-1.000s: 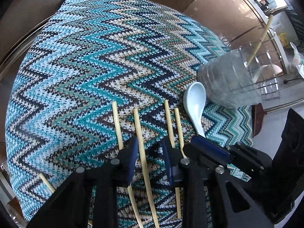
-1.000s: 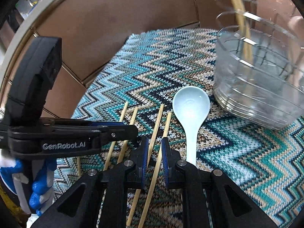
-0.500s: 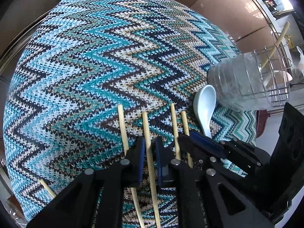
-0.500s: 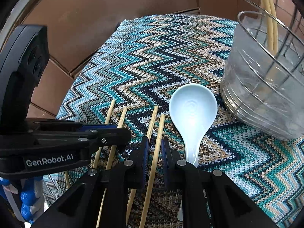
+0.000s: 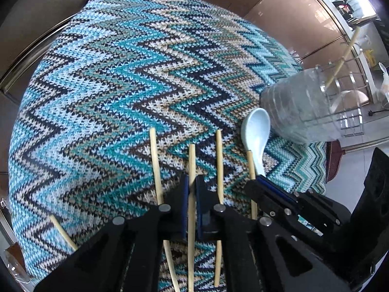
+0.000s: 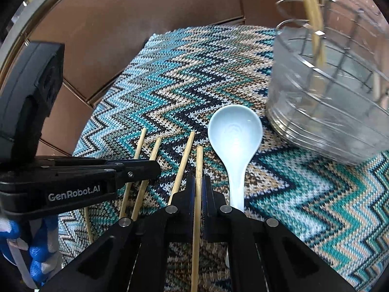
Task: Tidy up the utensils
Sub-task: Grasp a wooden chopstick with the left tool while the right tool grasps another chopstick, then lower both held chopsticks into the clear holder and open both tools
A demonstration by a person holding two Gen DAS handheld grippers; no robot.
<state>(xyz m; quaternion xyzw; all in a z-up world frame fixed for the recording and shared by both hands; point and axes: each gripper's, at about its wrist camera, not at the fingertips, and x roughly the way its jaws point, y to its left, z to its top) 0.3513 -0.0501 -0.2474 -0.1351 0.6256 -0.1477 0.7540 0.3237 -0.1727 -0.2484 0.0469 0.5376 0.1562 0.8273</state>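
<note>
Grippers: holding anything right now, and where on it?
Each is shut on one chopstick, gripped partway along its shaft: left gripper, right gripper.

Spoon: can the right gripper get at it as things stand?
Probably not yet: the right gripper has its jaws shut on a chopstick. The spoon lies uncovered just beside it on the cloth, so nothing else blocks it.

Glossy ceramic spoon [image 6: 234, 136], rough knitted cloth [image 5: 126, 92]
</note>
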